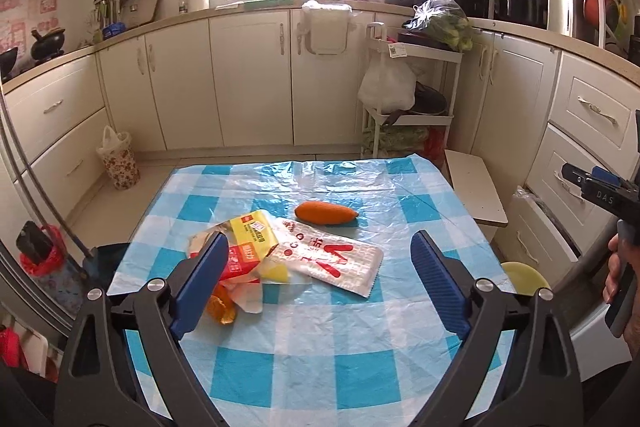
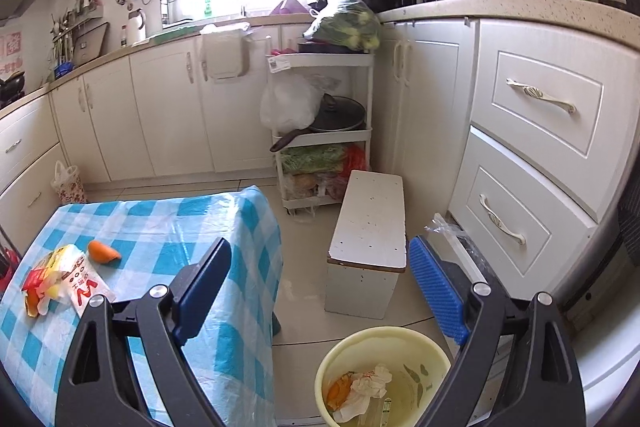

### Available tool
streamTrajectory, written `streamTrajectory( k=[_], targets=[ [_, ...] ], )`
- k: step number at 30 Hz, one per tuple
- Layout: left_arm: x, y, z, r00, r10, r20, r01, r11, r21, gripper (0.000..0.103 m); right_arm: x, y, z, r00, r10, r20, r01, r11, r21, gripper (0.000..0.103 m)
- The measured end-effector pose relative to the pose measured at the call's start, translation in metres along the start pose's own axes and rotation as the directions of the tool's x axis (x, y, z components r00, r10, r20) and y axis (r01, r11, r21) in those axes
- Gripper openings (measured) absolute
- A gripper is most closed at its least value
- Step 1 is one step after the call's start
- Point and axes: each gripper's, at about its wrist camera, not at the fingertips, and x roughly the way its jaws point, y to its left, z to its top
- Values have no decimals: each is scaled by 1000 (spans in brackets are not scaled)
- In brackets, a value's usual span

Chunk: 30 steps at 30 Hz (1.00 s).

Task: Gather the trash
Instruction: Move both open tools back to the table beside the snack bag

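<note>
A pile of trash lies on the blue-checked tablecloth (image 1: 320,367): a yellow-red snack wrapper (image 1: 252,239), a white-red plastic packet (image 1: 332,259), orange peel (image 1: 222,309) and an orange carrot-shaped piece (image 1: 326,213). My left gripper (image 1: 320,263) is open above the table, the packet between its fingers and its left finger over the wrapper. My right gripper (image 2: 320,279) is open and empty over the floor, above a pale yellow bin (image 2: 382,375) holding crumpled paper and peel. The trash pile (image 2: 68,279) shows at the left of the right wrist view.
A white low stool (image 2: 370,231) stands beside the table. A white storage trolley (image 2: 320,131) with bags and a pan stands behind it. Cabinets and drawers (image 2: 540,147) line the walls. A flowered bin with a bag (image 1: 118,163) stands on the floor at left.
</note>
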Motion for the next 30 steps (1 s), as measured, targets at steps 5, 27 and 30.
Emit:
streamTrajectory(
  k=[5,27,30],
  targets=[
    [-7,20,-4,1000,26,-2,-26,1000,5,90,-8,12,0,1000,28,-2,-28,1000,-10,87],
    [1,130,-51,988,117,-105,-133,976,-170,93,-17,135,-17,978,206,-32,-206,935,-289,88],
    [8,143,-56,984,121,-132,-147,967,-208,93,-13,137,-17,976,212,-38,-214,931,-296,88]
  ],
)
